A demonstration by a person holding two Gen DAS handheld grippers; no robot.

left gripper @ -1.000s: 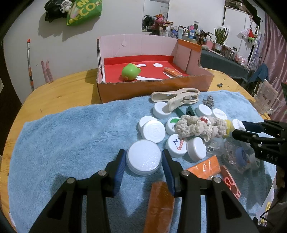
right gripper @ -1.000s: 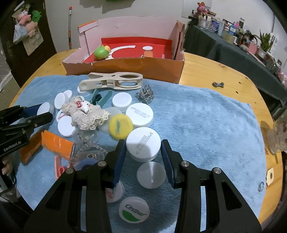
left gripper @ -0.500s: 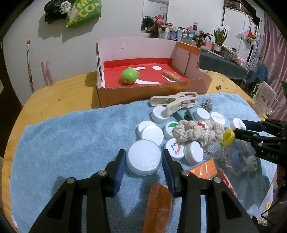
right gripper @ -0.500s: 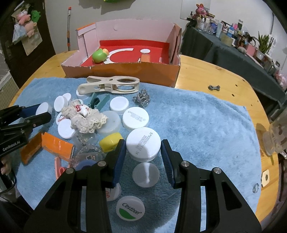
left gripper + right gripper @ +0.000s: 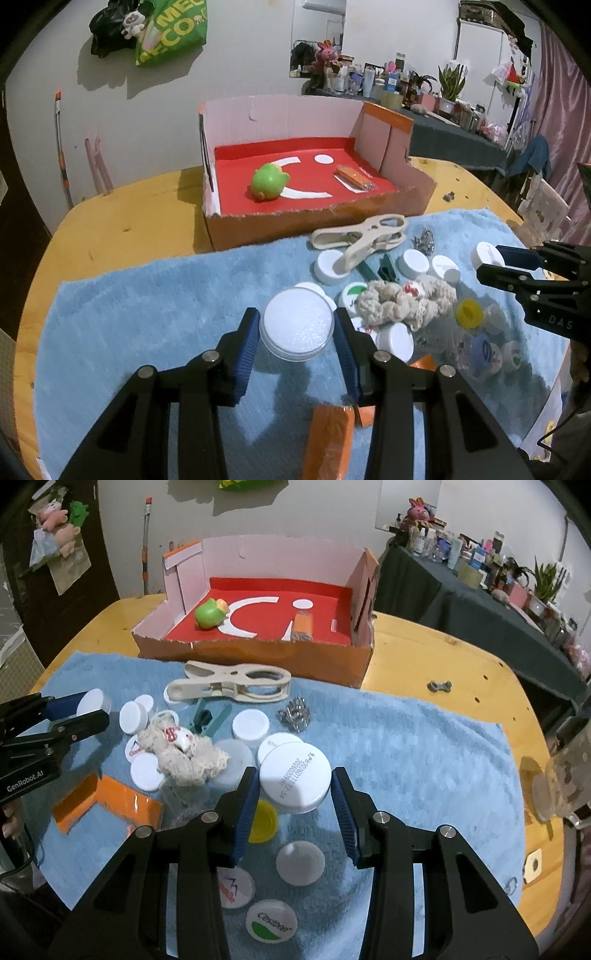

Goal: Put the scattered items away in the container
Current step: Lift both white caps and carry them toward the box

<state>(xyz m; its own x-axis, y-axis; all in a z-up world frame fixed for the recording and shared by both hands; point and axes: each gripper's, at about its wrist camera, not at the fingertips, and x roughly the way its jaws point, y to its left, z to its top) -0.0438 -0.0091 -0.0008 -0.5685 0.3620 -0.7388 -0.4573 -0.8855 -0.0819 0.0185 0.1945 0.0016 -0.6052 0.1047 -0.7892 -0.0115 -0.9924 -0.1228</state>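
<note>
Both claws risen: left claw (image 5: 297,334) grips one white lid (image 5: 297,328), right claw (image 5: 294,799) one printed lid (image 5: 295,777).

Left wrist view: orange block (image 5: 330,439) cut off by the bottom edge; its lower end out of frame. A second orange piece (image 5: 421,363) mostly hidden behind the left gripper's (image 5: 297,328) right finger. Clear plastic bits under the cream crochet scrunchie (image 5: 406,301) too blurred to identify. Right gripper (image 5: 491,264) body cut off at the right edge.

Right wrist view: yellow cap (image 5: 263,821) partly hidden behind the right gripper's left finger and the held white lid (image 5: 294,778). Print on that lid too small to read fully. Small metal cluster (image 5: 294,713) on the blue towel (image 5: 406,746): individual pieces not resolvable. Glass object (image 5: 565,779) at the right edge cut off and blurred.
</note>
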